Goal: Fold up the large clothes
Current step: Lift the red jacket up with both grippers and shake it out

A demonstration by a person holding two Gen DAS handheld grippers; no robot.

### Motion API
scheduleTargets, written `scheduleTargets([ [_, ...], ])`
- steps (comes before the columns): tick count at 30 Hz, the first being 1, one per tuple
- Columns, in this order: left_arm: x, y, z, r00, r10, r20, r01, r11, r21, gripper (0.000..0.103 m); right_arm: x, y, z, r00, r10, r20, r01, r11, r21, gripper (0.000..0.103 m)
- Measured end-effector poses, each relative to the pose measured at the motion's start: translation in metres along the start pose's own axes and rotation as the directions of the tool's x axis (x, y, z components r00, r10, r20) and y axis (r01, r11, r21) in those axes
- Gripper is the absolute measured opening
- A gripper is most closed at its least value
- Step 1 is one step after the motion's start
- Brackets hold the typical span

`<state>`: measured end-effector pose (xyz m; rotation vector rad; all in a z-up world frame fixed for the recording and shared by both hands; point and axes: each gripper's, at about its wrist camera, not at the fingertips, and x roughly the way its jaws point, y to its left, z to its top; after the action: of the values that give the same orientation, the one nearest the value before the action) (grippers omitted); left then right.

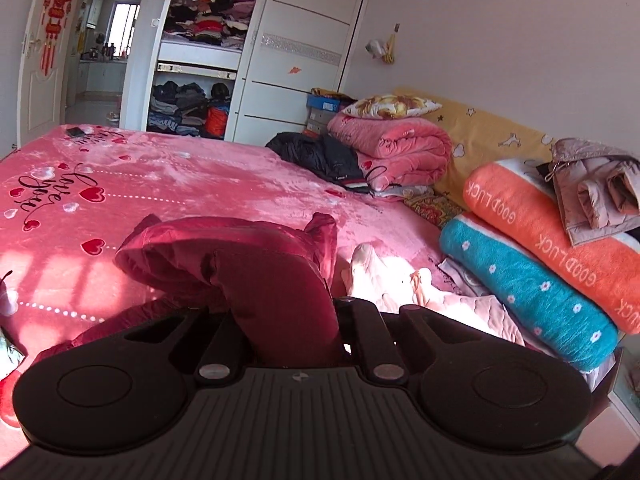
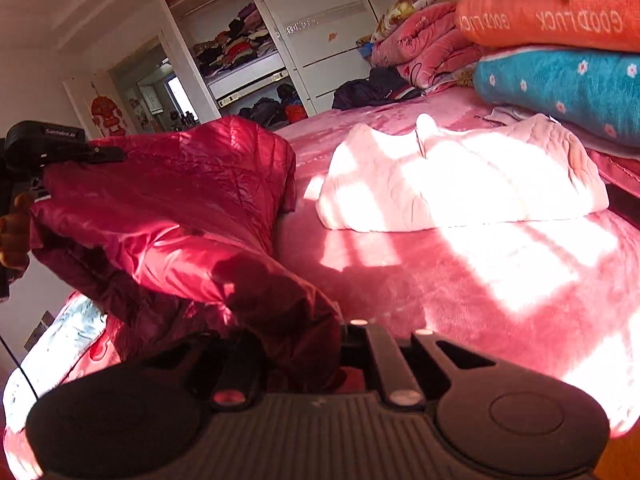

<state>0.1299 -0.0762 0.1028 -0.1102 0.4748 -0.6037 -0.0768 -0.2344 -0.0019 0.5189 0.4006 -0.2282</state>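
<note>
A shiny dark-red padded jacket [image 1: 240, 256] hangs lifted above the pink bed cover [image 1: 180, 184]. My left gripper [image 1: 286, 320] is shut on a fold of it that rises between the fingers. In the right wrist view the red jacket [image 2: 180, 200] stretches from my right gripper [image 2: 304, 344], shut on one bunched end, up to the left gripper [image 2: 108, 154] at the left edge, which clamps its other part. A hand [image 2: 14, 232] shows below that gripper. A pale pink quilted garment [image 2: 460, 184] lies on the bed cover [image 2: 480, 288] in sunlight, apart from the jacket.
Rolled orange [image 1: 560, 232] and teal [image 1: 528, 292] blankets are stacked at the right, with a beige jacket [image 1: 592, 192] on top. A folded pink quilt [image 1: 400, 148] and a black jacket [image 1: 320, 156] sit at the headboard. An open wardrobe [image 1: 200, 60] stands behind the bed. A phone [image 1: 76, 132] lies far left.
</note>
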Motion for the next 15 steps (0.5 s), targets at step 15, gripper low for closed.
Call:
scheduleTargets([
  [15, -0.152, -0.005, 0.03, 0.94, -0.015, 0.34, 0.036, 0.998, -0.057, 0.012, -0.09, 0.085, 0.113, 0.857, 0.083, 0.508, 0.032, 0.976, -0.214, 0.006],
])
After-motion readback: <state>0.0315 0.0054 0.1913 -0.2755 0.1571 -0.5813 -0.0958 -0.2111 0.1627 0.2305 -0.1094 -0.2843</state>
